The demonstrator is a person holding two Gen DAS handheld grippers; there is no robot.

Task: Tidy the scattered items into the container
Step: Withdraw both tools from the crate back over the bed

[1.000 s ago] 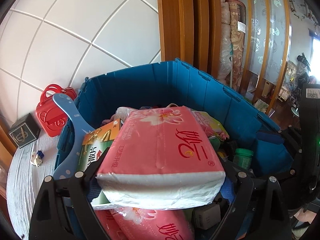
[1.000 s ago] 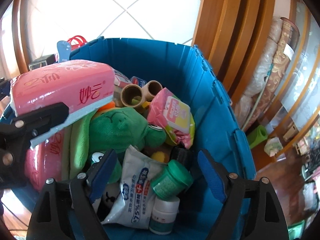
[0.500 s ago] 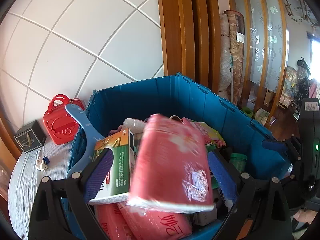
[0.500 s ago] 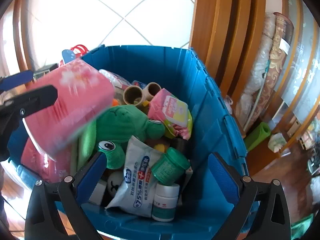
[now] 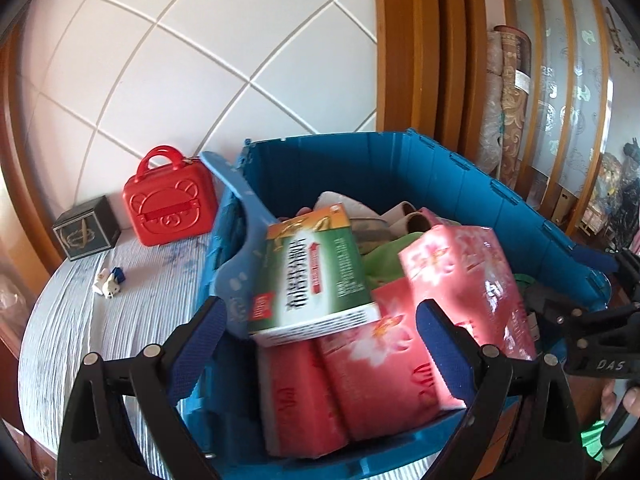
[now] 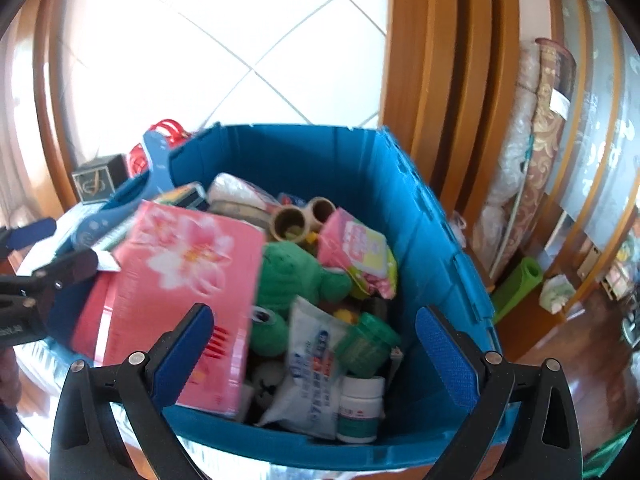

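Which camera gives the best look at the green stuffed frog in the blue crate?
The right wrist view. There the green stuffed frog lies in the open among the clutter in the blue crate, beside the pink tissue pack. The left wrist view shows only a green sliver behind the tissue pack and the green box.

The left gripper (image 5: 318, 334) is being held pointing forward and downward, its jaws standing wide apart after just having been opening, with nothing being pressed between the blue pads (image 5: 198, 344). The right gripper (image 6: 314, 350) is being held at a similar downward tilt, its jaws likewise spread wide after just opening, nothing gripped. Part of a hand (image 5: 624, 400) is being shown behind the right gripper in the left view.
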